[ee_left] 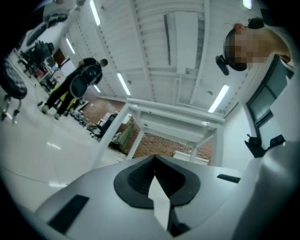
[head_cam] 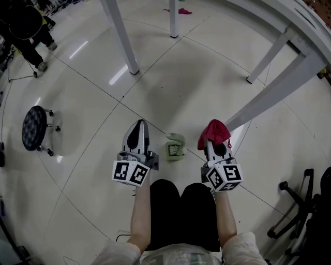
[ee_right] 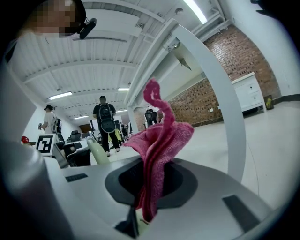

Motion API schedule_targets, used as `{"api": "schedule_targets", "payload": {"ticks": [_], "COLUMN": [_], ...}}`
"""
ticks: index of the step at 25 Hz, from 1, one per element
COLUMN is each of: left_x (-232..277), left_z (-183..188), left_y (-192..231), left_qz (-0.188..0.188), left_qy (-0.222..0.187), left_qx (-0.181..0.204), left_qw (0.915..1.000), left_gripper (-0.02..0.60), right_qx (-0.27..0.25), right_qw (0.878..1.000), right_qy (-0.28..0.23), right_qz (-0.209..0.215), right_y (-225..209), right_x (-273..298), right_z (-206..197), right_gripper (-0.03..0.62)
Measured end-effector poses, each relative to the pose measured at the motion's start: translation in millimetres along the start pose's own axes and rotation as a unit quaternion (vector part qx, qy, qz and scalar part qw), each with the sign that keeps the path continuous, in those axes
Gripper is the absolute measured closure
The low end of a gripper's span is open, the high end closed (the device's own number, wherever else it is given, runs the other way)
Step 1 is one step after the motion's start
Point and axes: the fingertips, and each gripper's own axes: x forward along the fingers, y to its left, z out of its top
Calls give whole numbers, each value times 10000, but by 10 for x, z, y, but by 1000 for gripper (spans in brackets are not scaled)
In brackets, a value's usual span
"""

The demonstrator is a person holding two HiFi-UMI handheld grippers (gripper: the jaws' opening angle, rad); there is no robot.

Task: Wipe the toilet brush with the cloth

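My right gripper (head_cam: 216, 142) is shut on a pink-red cloth (head_cam: 213, 133), which bunches up over its tips; in the right gripper view the cloth (ee_right: 157, 140) stands up from between the jaws of that gripper (ee_right: 149, 180). A pale green toilet brush set (head_cam: 176, 145) sits on the floor between the two grippers, and a pale green part (ee_right: 97, 152) shows left of the cloth. My left gripper (head_cam: 138, 126) is left of it, jaws closed together with nothing held. In its own view the left gripper (ee_left: 154, 161) points up toward a table and ceiling.
White table legs (head_cam: 126, 42) and a slanted white beam (head_cam: 279, 90) rise ahead. A round stool (head_cam: 34, 128) stands at the left, a chair base (head_cam: 296, 203) at the right. A person (head_cam: 28, 31) is at the far left. Another red cloth (head_cam: 179, 11) lies far ahead.
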Motion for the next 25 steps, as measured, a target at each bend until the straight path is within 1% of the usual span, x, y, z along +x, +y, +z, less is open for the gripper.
{"api": "schedule_targets", "payload": {"ticks": [2, 5, 6, 8, 10, 12, 15, 18, 21, 23, 24, 25], "left_x": [-96, -181, -195, -186, -144, -143, -82, 84, 123, 80, 59, 30], "left_z": [-41, -1, 58, 275, 643, 1138, 2079, 3236, 4435, 5038, 5247, 5405], "left_y": [126, 219, 228, 212, 113, -81, -473, -949, -1554, -1915, -2042, -2131], "left_qz": [374, 590, 639, 760, 916, 1063, 1114, 1026, 877, 689, 605, 547], "left_qy": [14, -21, -44, -26, 56, 136, 133, 118, 171, 254, 241, 176], "left_qx": [55, 156, 158, 180, 292, 385, 337, 295, 342, 546, 609, 586], "left_qw": [9993, 9981, 9978, 9969, 9953, 9935, 9931, 9942, 9954, 9958, 9960, 9966], "left_gripper": [575, 575, 575, 575, 575, 575, 575, 576, 576, 575, 575, 575], "right_qx": [40, 10, 21, 55, 2, -16, 23, 36, -56, -195, -253, -287], "right_qw": [10000, 9999, 9999, 9996, 9996, 9998, 10000, 9999, 9997, 9997, 9996, 9996], "right_qy": [-4, -87, -142, -253, -251, -151, 10, 143, 202, 141, 64, -22], "right_qz": [-74, -77, -69, -73, -111, -131, -80, -72, -93, -66, -49, -46], "right_y": [52, 126, 159, 261, 422, 654, 1073, 1551, 2079, 2392, 2499, 2575], "right_x": [69, 147, 158, 180, 195, 131, -50, -287, -700, -994, -1109, -1205], "right_z": [-2, 88, 187, 519, 974, 1459, 2280, 3314, 4445, 5072, 5321, 5512], "right_gripper": [562, 562, 562, 562, 562, 562, 562, 563, 563, 563, 563, 562]}}
